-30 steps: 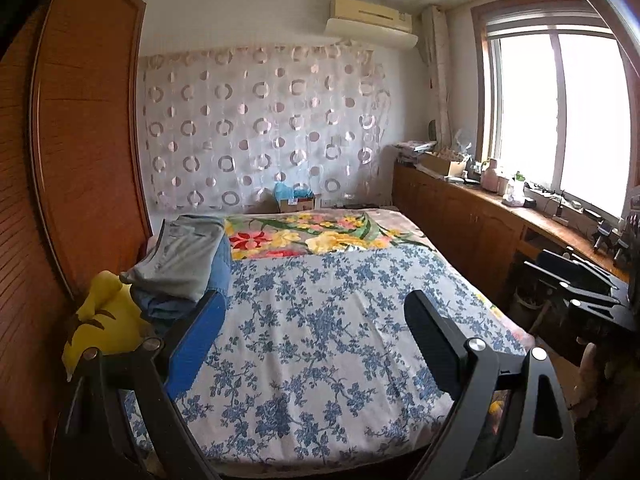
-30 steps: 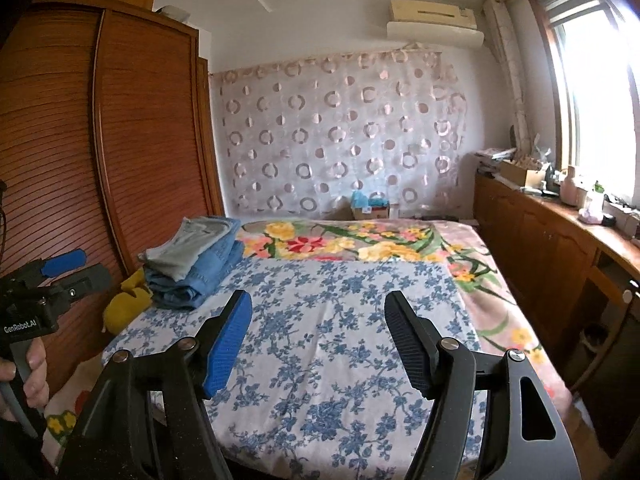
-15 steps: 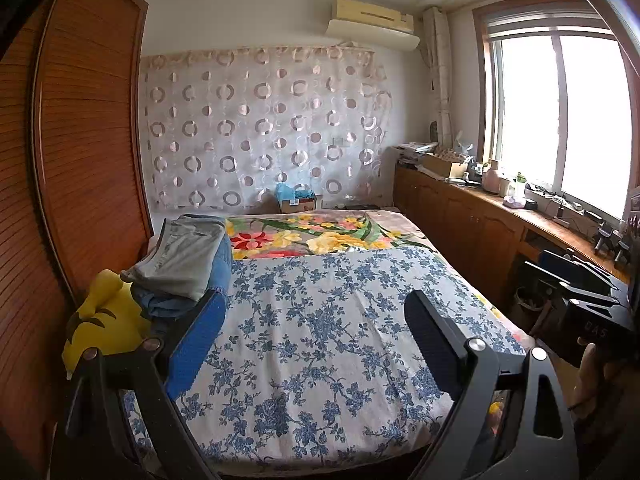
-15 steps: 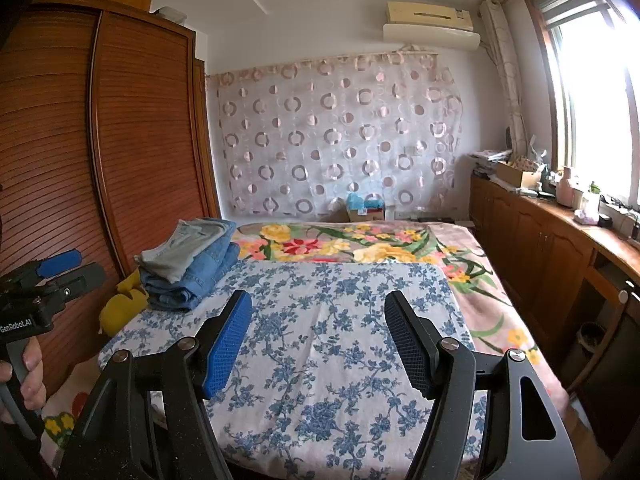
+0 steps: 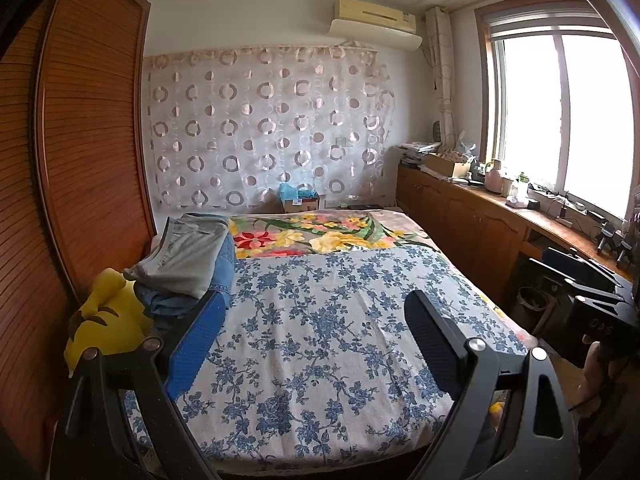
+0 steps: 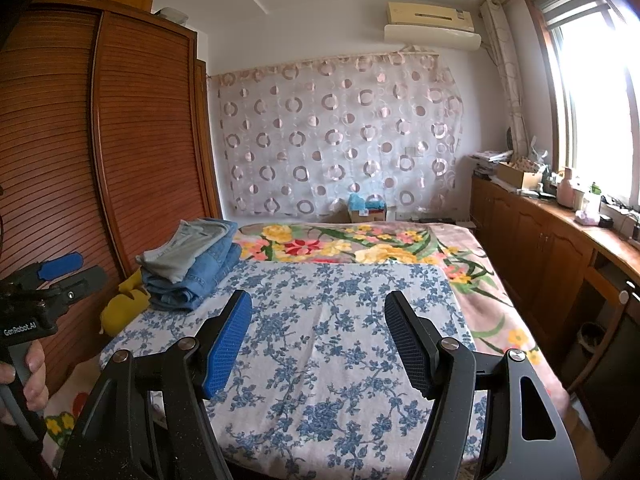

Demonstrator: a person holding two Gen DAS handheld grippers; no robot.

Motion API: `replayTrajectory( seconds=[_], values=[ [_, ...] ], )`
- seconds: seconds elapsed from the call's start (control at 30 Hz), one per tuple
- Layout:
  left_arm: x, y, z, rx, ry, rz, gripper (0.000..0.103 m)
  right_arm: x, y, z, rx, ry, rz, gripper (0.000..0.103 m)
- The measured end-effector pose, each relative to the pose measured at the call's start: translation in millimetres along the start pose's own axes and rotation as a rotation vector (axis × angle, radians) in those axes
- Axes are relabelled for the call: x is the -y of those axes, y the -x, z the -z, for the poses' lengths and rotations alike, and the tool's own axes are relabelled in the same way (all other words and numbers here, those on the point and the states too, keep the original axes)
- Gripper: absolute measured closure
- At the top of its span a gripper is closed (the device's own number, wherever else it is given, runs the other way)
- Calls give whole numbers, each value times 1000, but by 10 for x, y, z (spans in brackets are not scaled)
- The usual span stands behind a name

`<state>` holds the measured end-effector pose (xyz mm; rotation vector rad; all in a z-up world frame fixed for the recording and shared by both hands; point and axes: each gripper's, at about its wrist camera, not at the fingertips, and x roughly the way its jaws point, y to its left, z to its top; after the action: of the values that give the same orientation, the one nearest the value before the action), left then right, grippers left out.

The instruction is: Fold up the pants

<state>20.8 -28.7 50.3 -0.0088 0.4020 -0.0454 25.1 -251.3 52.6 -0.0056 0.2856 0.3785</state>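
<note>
Denim pants (image 6: 192,264) beyond hand-held gripper (image 6: 318,340)

Two grippers showing: left gripper (image 5: 316,312), right gripper (image 6: 318,312). One bed (image 6: 516,320) sitting under two covers: one blue-flowered sheet (image 6: 332,320), one bright floral blanket (image 6: 320,246). Folded pants (image 6: 192,260) lying in one stack, at least two pairs, exact number unclear. One yellow plush toy (image 5: 108,320). One air conditioner (image 6: 432,24). One circle-patterned curtain (image 6: 340,136). One cardboard box (image 6: 366,210) sitting behind the bed.
</note>
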Motion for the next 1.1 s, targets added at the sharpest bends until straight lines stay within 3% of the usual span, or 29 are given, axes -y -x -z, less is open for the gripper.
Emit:
replayTrajectory(
  seconds=[1.1],
  values=[
    [1, 5, 5, 1, -1, 0, 11, 34, 8, 11, 4, 6, -8, 32]
  ],
)
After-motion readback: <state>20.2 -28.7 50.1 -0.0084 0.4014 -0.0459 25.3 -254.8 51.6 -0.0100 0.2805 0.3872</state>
